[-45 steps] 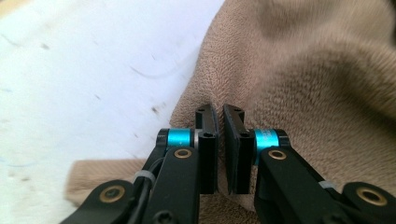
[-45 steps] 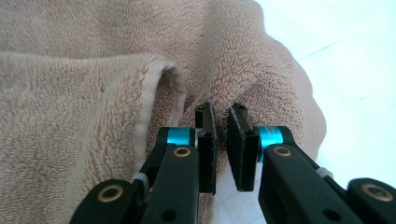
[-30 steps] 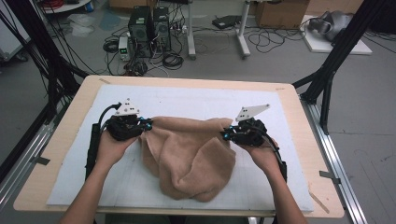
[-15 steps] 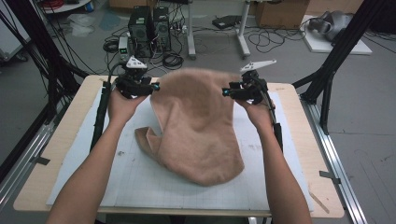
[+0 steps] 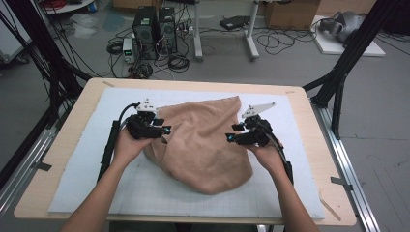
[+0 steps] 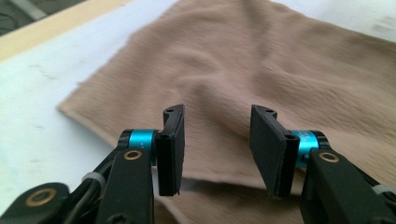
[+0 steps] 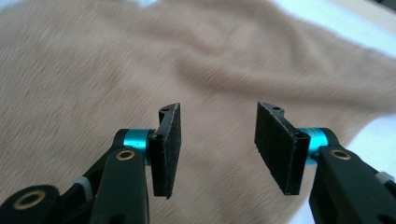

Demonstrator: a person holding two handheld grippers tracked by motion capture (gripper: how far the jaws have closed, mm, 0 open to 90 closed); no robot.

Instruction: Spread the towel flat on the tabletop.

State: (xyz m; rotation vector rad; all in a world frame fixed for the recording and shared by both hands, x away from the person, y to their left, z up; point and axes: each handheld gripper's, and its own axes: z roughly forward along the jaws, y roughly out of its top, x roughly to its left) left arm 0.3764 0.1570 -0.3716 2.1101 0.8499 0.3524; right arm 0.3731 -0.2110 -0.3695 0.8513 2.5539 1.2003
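High view: my left gripper (image 5: 163, 130) and right gripper (image 5: 231, 138), jaws just opening with nothing between, flank the tan cloth (image 5: 203, 140); any label seems too blurred to read

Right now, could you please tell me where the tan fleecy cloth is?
In the high view, the tan fleecy cloth lies rumpled mid-table on the white mat, between the left gripper and right gripper.

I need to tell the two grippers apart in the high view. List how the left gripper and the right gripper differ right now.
The left gripper sits at the brown cloth's left edge; the right gripper sits at its right side. The left gripper's grey plate lies lower and shorter; the right gripper's plate juts up longer. Shared: both have open jaws, have just been opening, hold nothing between them and point inward at the cloth.
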